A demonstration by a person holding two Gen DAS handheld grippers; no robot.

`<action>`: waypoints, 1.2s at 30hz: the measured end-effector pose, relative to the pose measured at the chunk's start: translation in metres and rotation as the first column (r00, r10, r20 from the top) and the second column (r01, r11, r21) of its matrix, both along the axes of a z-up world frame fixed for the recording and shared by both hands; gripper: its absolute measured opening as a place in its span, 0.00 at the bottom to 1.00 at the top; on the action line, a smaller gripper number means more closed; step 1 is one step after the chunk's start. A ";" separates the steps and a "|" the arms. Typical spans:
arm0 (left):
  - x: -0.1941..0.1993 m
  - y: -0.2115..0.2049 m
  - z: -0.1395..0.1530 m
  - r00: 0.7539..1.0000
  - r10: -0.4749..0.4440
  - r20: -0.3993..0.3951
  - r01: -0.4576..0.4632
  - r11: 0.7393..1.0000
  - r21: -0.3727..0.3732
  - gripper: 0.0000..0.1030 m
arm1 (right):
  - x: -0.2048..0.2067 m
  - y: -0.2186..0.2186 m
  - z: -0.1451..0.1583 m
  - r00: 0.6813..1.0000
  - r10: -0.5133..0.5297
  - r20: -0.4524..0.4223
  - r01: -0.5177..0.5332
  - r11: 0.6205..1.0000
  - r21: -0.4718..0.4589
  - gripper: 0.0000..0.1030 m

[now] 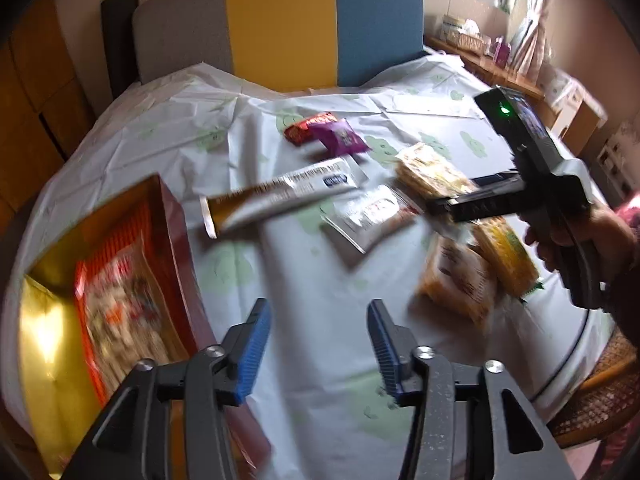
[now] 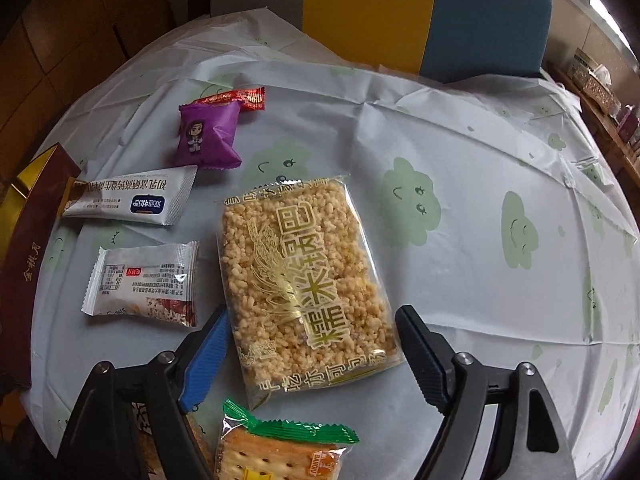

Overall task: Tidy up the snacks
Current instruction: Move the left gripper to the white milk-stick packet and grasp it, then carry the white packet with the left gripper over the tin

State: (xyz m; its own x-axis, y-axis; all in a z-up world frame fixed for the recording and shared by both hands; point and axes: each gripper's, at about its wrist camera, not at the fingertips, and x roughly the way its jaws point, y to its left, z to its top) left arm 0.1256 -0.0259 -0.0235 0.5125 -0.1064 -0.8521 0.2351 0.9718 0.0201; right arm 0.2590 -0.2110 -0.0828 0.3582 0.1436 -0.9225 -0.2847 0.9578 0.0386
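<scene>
Several wrapped snacks lie on a table with a pale cloth. A clear pack of puffed rice cake point(image 2: 304, 276) point(image 1: 430, 172) lies in the middle, and my right gripper point(image 2: 312, 356) is open with one finger on each side of its near end, not closed on it. A white and brown bar point(image 2: 132, 198) point(image 1: 280, 194), a white packet point(image 2: 144, 280) point(image 1: 370, 216), a purple packet point(image 2: 210, 136) point(image 1: 340, 136) and a red packet point(image 2: 236, 98) point(image 1: 306, 126) lie to its left. My left gripper point(image 1: 318, 348) is open and empty beside an open red box point(image 1: 120, 280) that holds a snack bag.
A cracker pack with a green edge point(image 2: 280, 448) point(image 1: 508, 256) and another orange pack point(image 1: 460, 280) lie near the right gripper. A chair with grey, yellow and blue panels point(image 1: 280, 24) stands behind the table. A shelf with boxes point(image 1: 468, 36) runs along the right wall.
</scene>
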 end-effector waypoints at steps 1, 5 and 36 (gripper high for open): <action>0.007 -0.001 0.001 1.000 -0.010 0.006 0.010 0.999 0.033 0.58 | 0.001 -0.001 -0.003 1.000 -0.006 -0.022 0.007 1.000 0.005 0.82; 0.043 0.001 -0.005 0.999 -0.041 -0.019 0.043 0.992 0.119 0.58 | 0.003 0.006 -0.001 0.999 0.020 -0.034 -0.020 1.000 -0.003 0.83; 0.122 -0.045 -0.056 0.955 -0.276 -0.110 0.295 0.922 0.250 0.22 | 0.023 -0.002 0.022 1.000 -0.025 -0.008 0.025 0.999 0.034 0.83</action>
State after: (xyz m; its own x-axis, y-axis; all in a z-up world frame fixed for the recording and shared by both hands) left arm 0.2479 -0.0705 -0.0799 0.4308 -0.0082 -0.9024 0.5121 0.8256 0.2370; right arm 0.2820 -0.2133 -0.0607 0.3554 0.1665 -0.9198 -0.2602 0.9627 0.0737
